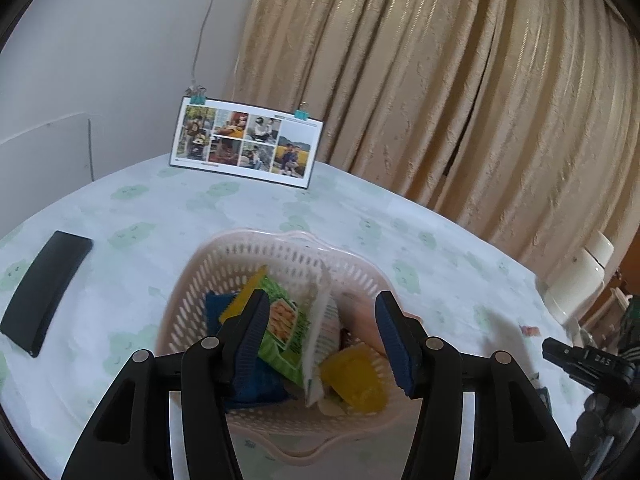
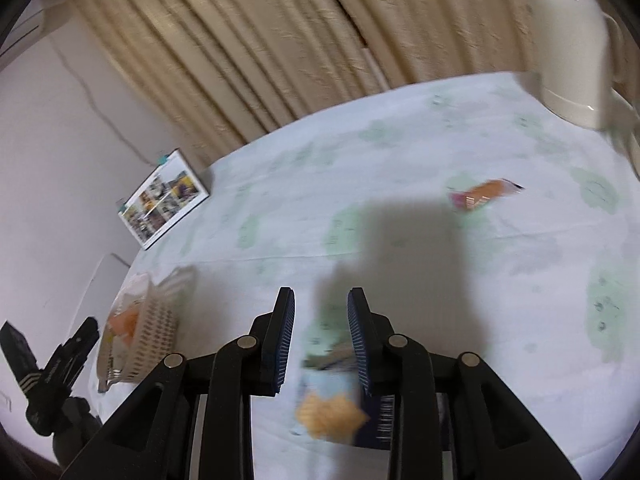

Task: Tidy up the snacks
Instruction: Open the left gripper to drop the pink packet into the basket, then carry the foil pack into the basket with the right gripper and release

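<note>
— Listing the table (image 1: 168, 216) first: what stands on the pale cloth with green prints?

— Item one, a pink slotted basket (image 1: 224, 264), near the front edge in the left wrist view. Contents: a green snack packet (image 1: 286, 320) standing tilted, a white packet (image 1: 320, 340) leaning against it, a yellow packet (image 1: 354, 376) low on the right, a blue packet (image 1: 256, 380) low on the left.

— And the left gripper (image 1: 320, 332)?

— Poised over the basket, fingers spread wide, nothing between them. The green packet shows in the gap, but neither pad touches it.

— Right gripper (image 2: 320, 340)?

— Above the cloth, well to the right of the basket (image 2: 156, 320). A light-blue packet with an orange picture (image 2: 328, 408) lies beneath the fingers, blurred. The fingers stand apart; whether the right pad touches the packet cannot be told.

— Loose stock?

— One orange-and-pink packet (image 2: 480, 194), alone on the cloth, far from the basket.

— Sundries?

— A black flat case (image 1: 44, 292) at the left; a photo board (image 1: 244, 142) with teal clips propped at the back against the wall; beige curtain (image 1: 440, 80) behind; a white jug (image 2: 568, 48) at the far right corner.
</note>
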### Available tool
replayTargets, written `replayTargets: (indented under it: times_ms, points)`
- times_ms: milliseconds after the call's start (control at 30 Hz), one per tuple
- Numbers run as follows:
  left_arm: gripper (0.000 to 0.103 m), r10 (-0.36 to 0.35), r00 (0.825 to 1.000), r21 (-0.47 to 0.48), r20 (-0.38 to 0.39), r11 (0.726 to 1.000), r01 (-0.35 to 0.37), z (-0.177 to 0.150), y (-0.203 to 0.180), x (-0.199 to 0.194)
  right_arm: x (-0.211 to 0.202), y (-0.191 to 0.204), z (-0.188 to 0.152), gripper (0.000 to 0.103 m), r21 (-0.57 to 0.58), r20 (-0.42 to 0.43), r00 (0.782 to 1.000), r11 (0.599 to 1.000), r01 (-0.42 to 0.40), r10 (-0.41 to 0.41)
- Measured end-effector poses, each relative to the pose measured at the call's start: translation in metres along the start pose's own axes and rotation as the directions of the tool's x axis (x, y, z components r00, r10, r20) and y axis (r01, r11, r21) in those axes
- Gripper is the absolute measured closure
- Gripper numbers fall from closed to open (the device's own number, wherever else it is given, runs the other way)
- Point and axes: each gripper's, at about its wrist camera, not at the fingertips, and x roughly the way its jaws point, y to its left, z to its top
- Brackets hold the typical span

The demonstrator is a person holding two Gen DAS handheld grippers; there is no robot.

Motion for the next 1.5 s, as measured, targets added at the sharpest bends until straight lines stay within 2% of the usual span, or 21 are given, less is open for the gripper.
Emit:
replayTargets:
  times_ms: [233,400,533,667,733,867,1000,1233,1500]
  points:
    - [0.047,-0.031,0.999,0.034,-0.008,0.999,0.031,-0.001,-0.02,0.0,0.008,-0.016,-0.011,0.069,0.049,-0.046,0.999,0.999,-0.017,0.019]
    - [0.042,-0.048,0.999,0.057,-0.012,0.997,0.049,-0.002,-0.031,0.0,0.011,-0.003,-0.017,0.069,0.003,-0.068,0.997,0.999,-0.032,0.032]
    - [0.042,-0.051,0.999,0.056,-0.014,0.997,0.052,-0.003,-0.031,-0.001,0.026,0.015,-0.026,0.069,-0.107,-0.11,0.99,0.991,0.075,-0.087]
    - [0.042,-0.044,0.999,0.043,-0.012,0.998,0.045,-0.004,-0.027,-0.001,0.035,0.022,-0.032,0.073,-0.175,-0.103,0.983,0.975,0.135,-0.155]
    - [0.042,-0.041,0.999,0.031,-0.012,0.999,0.042,-0.004,-0.022,-0.001,0.037,0.023,-0.031,0.08,-0.183,-0.1,0.98,0.971,0.154,-0.174]
    - [0.042,-0.038,0.999,0.018,-0.01,0.999,0.038,-0.005,-0.016,-0.001,0.039,0.022,-0.03,0.08,-0.171,-0.095,0.98,0.973,0.157,-0.175]
    - [0.042,-0.037,0.999,0.012,-0.01,0.999,0.037,-0.005,-0.012,-0.001,0.031,0.025,-0.028,0.08,-0.149,-0.077,0.988,0.981,0.12,-0.133]
    - [0.042,-0.032,0.999,-0.004,0.007,0.999,0.032,-0.002,-0.002,-0.008,0.014,0.062,-0.019,0.08,-0.139,-0.05,0.998,0.99,-0.029,0.022]
    - [0.042,-0.011,0.999,-0.046,0.042,0.999,0.013,0.003,0.026,-0.022,0.014,0.147,-0.02,0.08,-0.22,-0.075,0.977,0.953,-0.21,0.198]
